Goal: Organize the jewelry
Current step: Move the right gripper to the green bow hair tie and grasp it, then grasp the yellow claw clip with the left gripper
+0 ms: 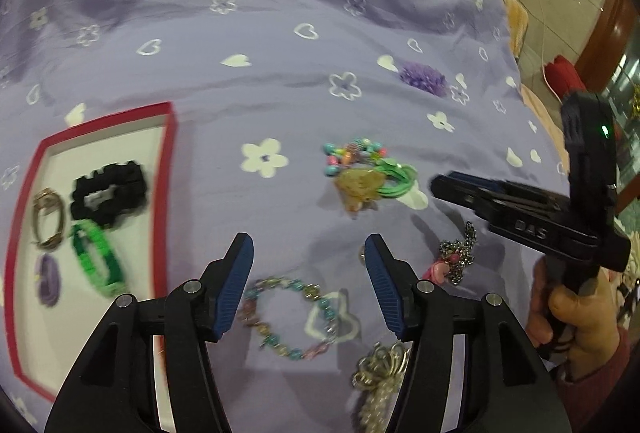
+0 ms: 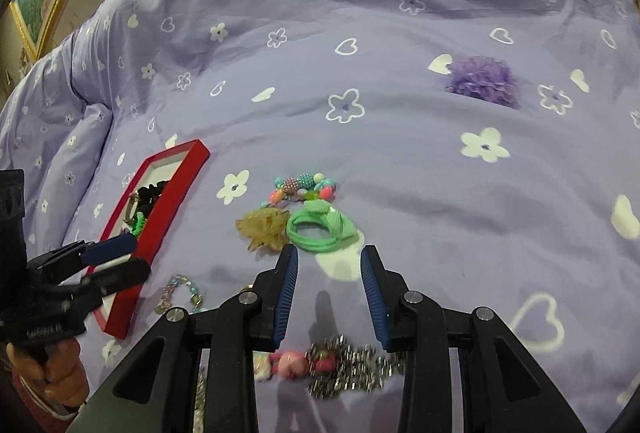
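Jewelry lies scattered on the purple bedspread [image 1: 280, 81]; the beaded bracelet [image 1: 286, 313] sits just under the left gripper [image 1: 308, 285], whose jaws are open and empty. I think it should come down around one side of the bracelet and close gently, then carry it to the red tray [image 1: 168, 169]. The right gripper [image 2: 330, 293], also open and empty, hovers over the silver chain [image 2: 348, 365].

Dim indoor light, blur, fisheye warp

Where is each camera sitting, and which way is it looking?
Left wrist view: rides the left gripper, looking down at the purple bedspread, the red tray and the beaded bracelet; the person's right hand shows.
Right wrist view: rides the right gripper, looking down at the green hair tie; the left hand shows.
Both see the tray, hair tie and purple pom-pom.
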